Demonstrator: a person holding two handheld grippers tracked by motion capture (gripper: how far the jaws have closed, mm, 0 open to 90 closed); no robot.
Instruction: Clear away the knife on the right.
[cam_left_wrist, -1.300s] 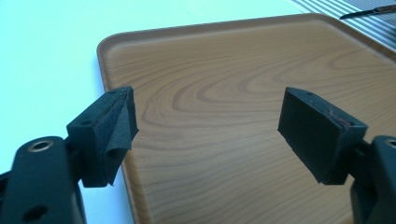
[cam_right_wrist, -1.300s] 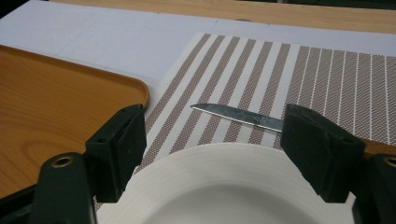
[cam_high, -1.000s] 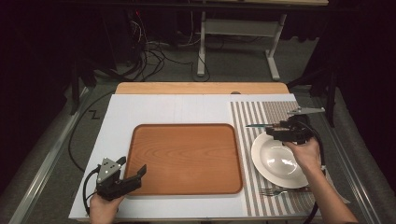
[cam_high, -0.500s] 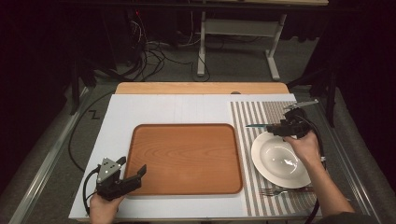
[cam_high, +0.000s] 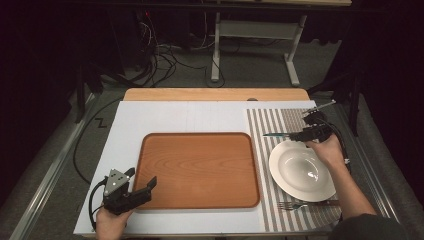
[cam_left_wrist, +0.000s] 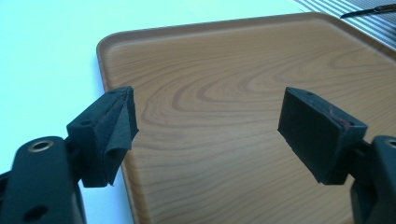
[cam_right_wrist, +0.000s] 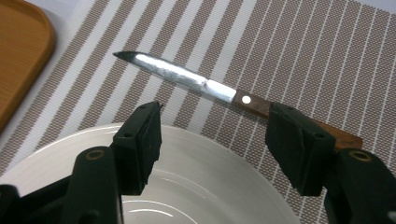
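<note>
1. Two tools are on the counter, each held in one of the person's hands, well apart from each other.
2. The left tool (cam_high: 145, 186) sits near the counter's front left corner, its jaws spread wide and holding nothing, reaching over the front left corner of the wooden tray (cam_high: 200, 167).
3. The tray lies in the middle of the counter on a white board (cam_high: 175, 120).
4. The right tool (cam_right_wrist: 212, 140) hovers near the right edge of the counter over the far rim of a white bowl-like plate (cam_high: 302, 170), jaws wide apart with nothing between them.
5. A knife (cam_right_wrist: 196, 86) with a brown handle lies on the striped placemat (cam_right_wrist: 303, 56) just beyond the plate, its blade pointing toward the tray; the handle end runs behind one jaw of the right tool.
6. A fork (cam_high: 295, 204) lies on the placemat at the front edge, just beside the plate.
</note>
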